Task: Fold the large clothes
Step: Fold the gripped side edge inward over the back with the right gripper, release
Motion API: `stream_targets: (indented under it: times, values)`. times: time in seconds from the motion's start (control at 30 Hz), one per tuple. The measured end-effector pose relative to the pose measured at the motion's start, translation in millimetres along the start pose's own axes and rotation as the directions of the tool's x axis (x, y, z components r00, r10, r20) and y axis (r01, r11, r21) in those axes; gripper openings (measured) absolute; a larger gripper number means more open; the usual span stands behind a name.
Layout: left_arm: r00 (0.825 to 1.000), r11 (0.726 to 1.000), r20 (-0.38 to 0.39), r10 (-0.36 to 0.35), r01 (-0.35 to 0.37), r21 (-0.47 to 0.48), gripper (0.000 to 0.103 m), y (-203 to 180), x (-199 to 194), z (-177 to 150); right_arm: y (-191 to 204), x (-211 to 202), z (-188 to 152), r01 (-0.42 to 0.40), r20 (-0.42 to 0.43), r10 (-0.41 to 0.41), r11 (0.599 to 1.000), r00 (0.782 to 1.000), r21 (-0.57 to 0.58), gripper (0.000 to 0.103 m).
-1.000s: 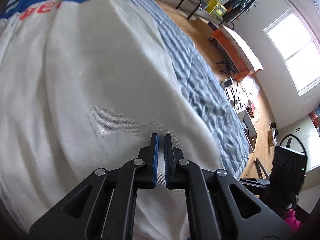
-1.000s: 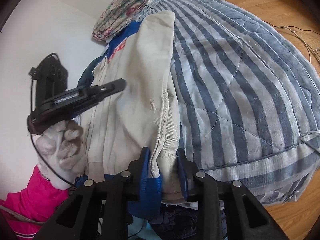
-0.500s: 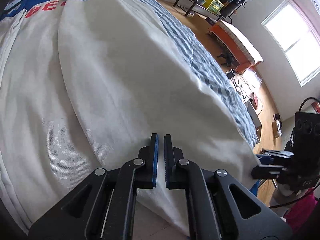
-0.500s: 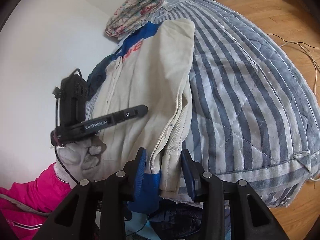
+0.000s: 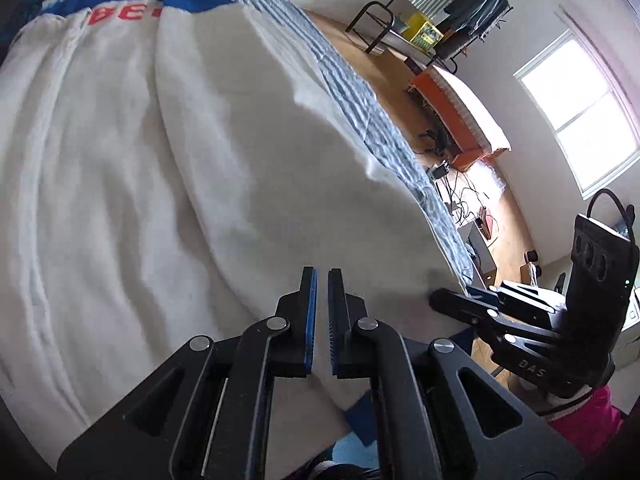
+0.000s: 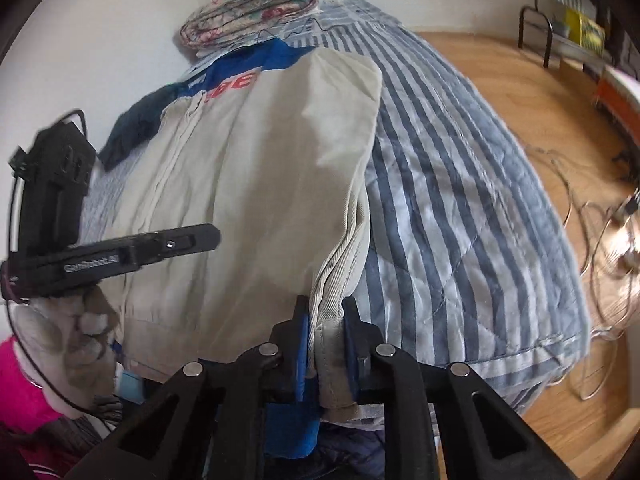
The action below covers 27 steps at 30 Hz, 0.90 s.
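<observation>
Left wrist view: The left hand-held gripper (image 5: 322, 280) occupies the 6 o'clock area. Its blue-padded jaws stand nearly together, a narrow slit between them, and no fabric is gripped. Behind the fingertips lies the large cream cotton jacket with blue yoke and red lettering (image 5: 168, 168). It covers the frame from 6 o'clock to 12 o'clock, spread flat on the blue-and-white striped quilted bed cover (image 5: 360, 92). The blue yoke sits at 11 o'clock. The right hand-held gripper (image 5: 472, 305) enters from 4 o'clock, with its tips at the jacket's near edge. A bright window (image 5: 580, 108) is at 2 o'clock. An orange-sided mattress (image 5: 460, 120) rests on the wooden floor (image 5: 384, 60) at 2 o'clock.

Right wrist view: The right hand-held gripper (image 6: 323, 320) sits at 6 o'clock. Its jaws are closing, and the pads press on the ribbed hem of the jacket (image 6: 260, 184), which rises toward 12 o'clock. The striped bed cover (image 6: 460, 208) fills the 3 o'clock side. A folded floral blanket (image 6: 248, 8) lies at 11 o'clock, touching the head of the bed cover. The left hand-held gripper (image 6: 212, 237) reaches in from 9 o'clock above the jacket, held by a gloved hand (image 6: 68, 340) with a pink sleeve (image 6: 20, 392) at 8 o'clock.
</observation>
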State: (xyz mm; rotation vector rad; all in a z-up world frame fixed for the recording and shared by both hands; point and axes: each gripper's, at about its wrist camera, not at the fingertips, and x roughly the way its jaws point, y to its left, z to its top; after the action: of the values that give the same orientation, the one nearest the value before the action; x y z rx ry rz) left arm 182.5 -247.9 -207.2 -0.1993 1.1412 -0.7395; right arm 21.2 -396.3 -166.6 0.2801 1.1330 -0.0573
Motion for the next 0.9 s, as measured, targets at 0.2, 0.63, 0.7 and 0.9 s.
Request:
stream_targets:
  times: [0.2,0.63,0.7,0.9]
  values:
    - [0.993,1.0,0.122,-0.006,0.009,-0.024,0.003,31,-102,-24,89,-14,8,0.195,0.049,-0.19,0.922,0.981,-0.335,0.013]
    - [0.956,0.969,0.256,0.145,-0.086,-0.231,0.003,154,-201,-59,215,62,-6,0.05,-0.088,-0.116,0.836,0.989,-0.547,0.012]
    - [0.956,0.969,0.253,0.148,-0.089,-0.231,0.003,158,-202,-60,217,81,-15,0.024,-0.134,-0.113,0.844,0.985,-0.536,0.012]
    - [0.967,0.97,0.218,0.129,-0.077,-0.23,0.003,161,-189,-61,207,87,-19,-0.044,-0.168,-0.05,0.857,0.985,-0.514,0.017]
